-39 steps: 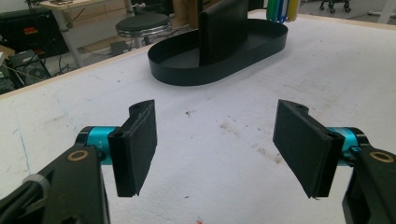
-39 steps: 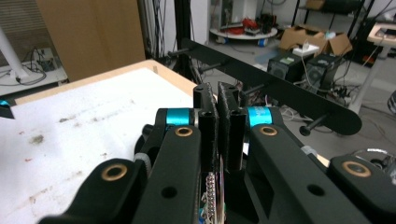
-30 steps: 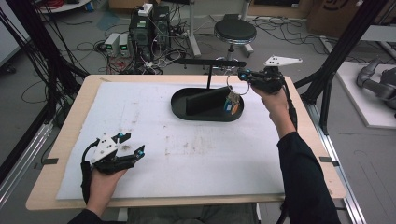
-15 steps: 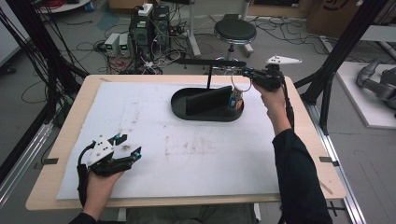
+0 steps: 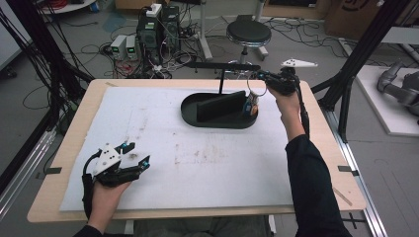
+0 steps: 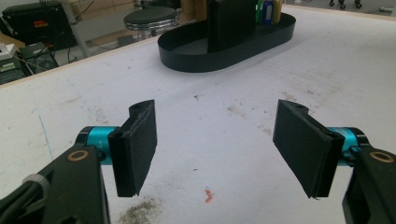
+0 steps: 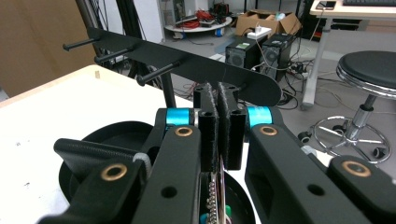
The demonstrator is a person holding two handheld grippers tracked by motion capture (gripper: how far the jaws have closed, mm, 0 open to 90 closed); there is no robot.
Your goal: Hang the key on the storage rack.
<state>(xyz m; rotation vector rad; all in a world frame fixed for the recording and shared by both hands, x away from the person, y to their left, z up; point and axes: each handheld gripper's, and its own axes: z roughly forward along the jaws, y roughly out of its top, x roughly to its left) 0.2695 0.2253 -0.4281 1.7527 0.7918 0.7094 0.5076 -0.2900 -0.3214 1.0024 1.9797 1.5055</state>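
Keychain (image 5: 252, 101) hangs straight down from the right fingers (image 7: 219, 112), long axis vertical, its lower end with the colored tags in the right end of the tray (image 5: 197, 118). The fingers are pressed together, pinching its ring/chain; the chain runs down between them in the right gripper view.

Key relation: the rack bar (image 7: 187, 65) with its pegs (image 7: 156, 74) sits just ahead of and slightly above the fingertips, running across them left to right. Nearest peg is up and to the left of the tips, apart from them, pointing back toward the gripper. My read: the ring has to go forward and up, then onto a peg along the peg's axis. Can't tell whether the ring plane is square to the peg.

Right gripper (image 5: 276, 81) is the one at the rack. Left gripper (image 5: 129, 155) is well apart at the near-left of the bench (image 5: 69, 148), fingers (image 6: 135, 149) spread wide, holding nothing, tray far ahead of them.
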